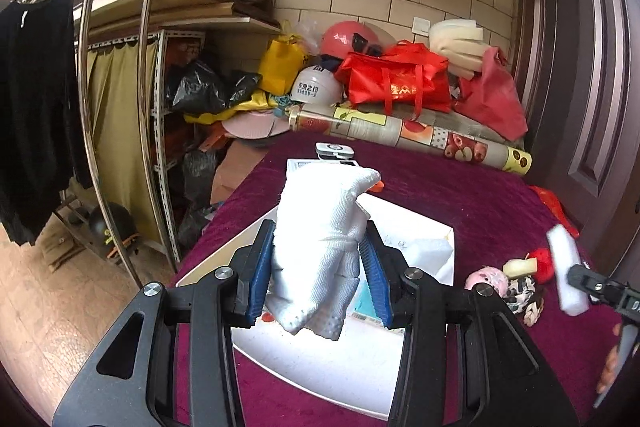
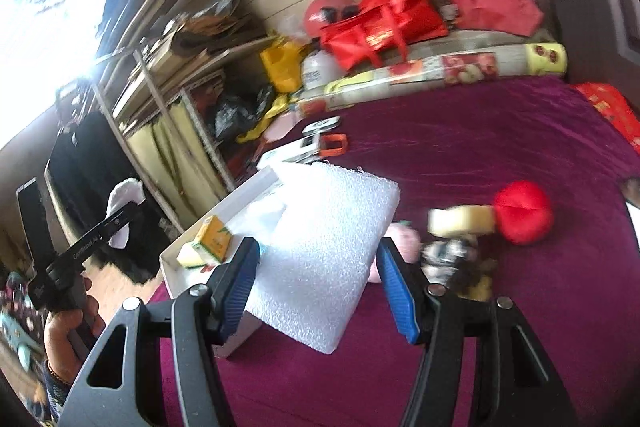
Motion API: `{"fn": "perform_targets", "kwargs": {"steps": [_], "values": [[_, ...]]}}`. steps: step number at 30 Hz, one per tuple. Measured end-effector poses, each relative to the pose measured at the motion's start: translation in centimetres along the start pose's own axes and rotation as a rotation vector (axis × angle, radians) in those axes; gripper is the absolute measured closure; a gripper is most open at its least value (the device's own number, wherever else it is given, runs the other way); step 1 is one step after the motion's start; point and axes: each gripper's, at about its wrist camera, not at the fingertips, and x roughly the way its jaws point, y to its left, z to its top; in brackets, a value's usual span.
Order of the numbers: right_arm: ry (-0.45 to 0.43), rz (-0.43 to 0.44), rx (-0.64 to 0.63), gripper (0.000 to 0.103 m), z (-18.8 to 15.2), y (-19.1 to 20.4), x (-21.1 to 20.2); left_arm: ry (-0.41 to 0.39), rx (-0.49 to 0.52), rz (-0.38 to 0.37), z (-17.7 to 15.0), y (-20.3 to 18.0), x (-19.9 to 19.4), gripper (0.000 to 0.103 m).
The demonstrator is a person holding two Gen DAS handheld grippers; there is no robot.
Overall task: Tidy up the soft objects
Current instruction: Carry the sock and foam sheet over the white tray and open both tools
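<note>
My left gripper (image 1: 318,267) is shut on a white knitted glove (image 1: 320,247) and holds it above a white tray (image 1: 320,375) on the purple cloth. In the right wrist view the left gripper (image 2: 120,215) shows at the left with the glove (image 2: 124,195) in it. My right gripper (image 2: 318,275) is shut on a white foam block (image 2: 324,259), held beside the tray (image 2: 176,279). The foam block (image 1: 566,271) also shows at the right of the left wrist view. A red soft ball (image 2: 522,215), a pale yellow sponge (image 2: 460,221), a pink toy (image 2: 404,239) and a patterned cloth (image 2: 452,263) lie on the cloth.
The tray holds white foam (image 1: 430,255) and a yellow carton (image 2: 214,239). A patterned roll (image 1: 408,133), red bags (image 1: 400,79) and helmets pile at the table's far edge. A clothes rack (image 1: 90,87) and shelves stand left. A white device (image 1: 335,149) lies beyond the tray.
</note>
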Motion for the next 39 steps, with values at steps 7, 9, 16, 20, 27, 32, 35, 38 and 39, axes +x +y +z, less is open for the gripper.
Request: {"fn": "perform_targets", "kwargs": {"steps": [7, 9, 16, 20, 27, 32, 35, 38, 39], "values": [[0.090, 0.014, -0.082, 0.043, 0.5, 2.3, 5.4, 0.018, 0.017, 0.014, -0.2, 0.2, 0.8, 0.061], [0.114, 0.008, -0.100, 0.043, 0.7, 2.5, 6.8, 0.024, 0.018, 0.023, -0.1, 0.5, 1.3, 0.061], [0.182, 0.017, -0.104, 0.043, 1.0, 3.1, 10.3, 0.054, 0.057, 0.062, 0.0, 0.9, 3.8, 0.061], [0.204, 0.017, -0.113, 0.043, 1.0, 3.9, 12.3, 0.087, 0.084, 0.049, 0.0, 0.4, 6.2, 0.061], [0.229, 0.024, -0.115, 0.043, 1.9, 4.7, 16.1, 0.124, 0.125, 0.046, 0.3, -0.6, 9.6, 0.061], [0.206, 0.033, -0.127, 0.041, 2.3, 5.5, 16.8, 0.157, 0.139, 0.053, 0.0, -0.6, 11.0, 0.058], [0.157, 0.019, -0.148, 0.014, 2.0, 5.9, 16.2, 0.137, 0.137, 0.088, -0.2, -0.2, 11.1, 0.024], [0.127, 0.031, -0.138, 0.006, 1.9, 5.5, 15.5, 0.119, 0.091, 0.115, -0.1, 0.7, 10.8, 0.000], [0.119, 0.037, -0.127, 0.000, 1.8, 5.3, 15.1, 0.120, 0.080, 0.122, -0.1, 1.0, 10.6, 0.000]]}}
